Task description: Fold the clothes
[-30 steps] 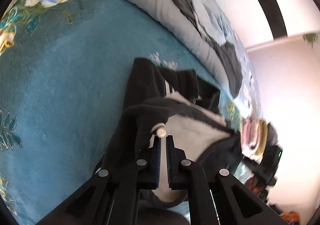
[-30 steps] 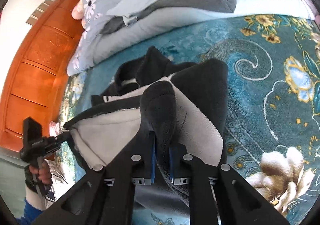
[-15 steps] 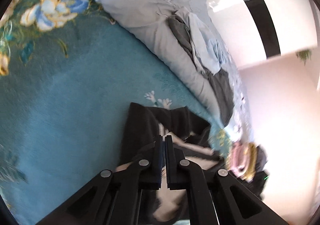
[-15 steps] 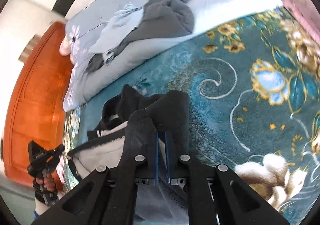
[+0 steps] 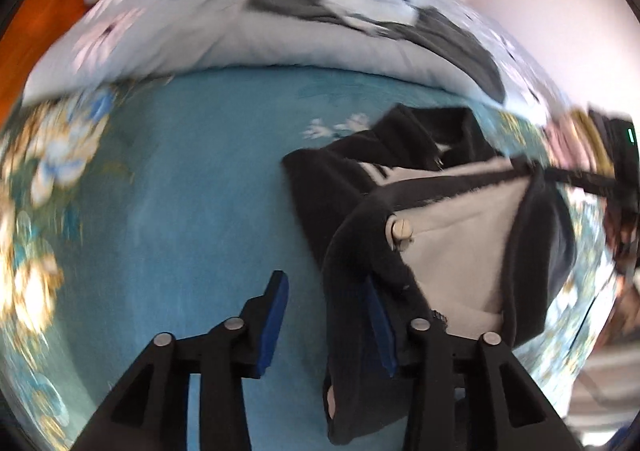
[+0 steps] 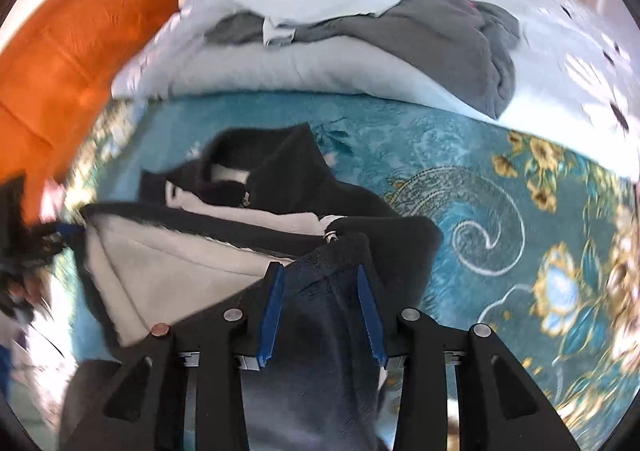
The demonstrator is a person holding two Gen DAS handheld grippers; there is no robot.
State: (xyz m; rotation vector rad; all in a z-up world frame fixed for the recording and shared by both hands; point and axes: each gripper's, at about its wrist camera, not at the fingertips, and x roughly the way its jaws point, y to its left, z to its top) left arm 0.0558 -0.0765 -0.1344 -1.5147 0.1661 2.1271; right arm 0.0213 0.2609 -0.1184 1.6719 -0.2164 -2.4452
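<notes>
A teal blanket with a gold and blue flower pattern [image 6: 500,179] covers the bed. On it lies a pale grey quilt [image 6: 328,67], with a dark grey garment [image 6: 448,31] on top. The black fleece jacket with light grey lining [image 6: 224,251] lies partly folded on the blanket. The left hand-held gripper [image 5: 326,327] is spread apart, the jacket edge resting against its right finger. The right hand-held gripper [image 6: 322,311] is spread apart too, black fabric between its fingers.

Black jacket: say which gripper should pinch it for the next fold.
Probably right. The right gripper is open with the black jacket lying between its fingers. The left gripper is open too, with mostly teal blanket between its fingers.
</notes>
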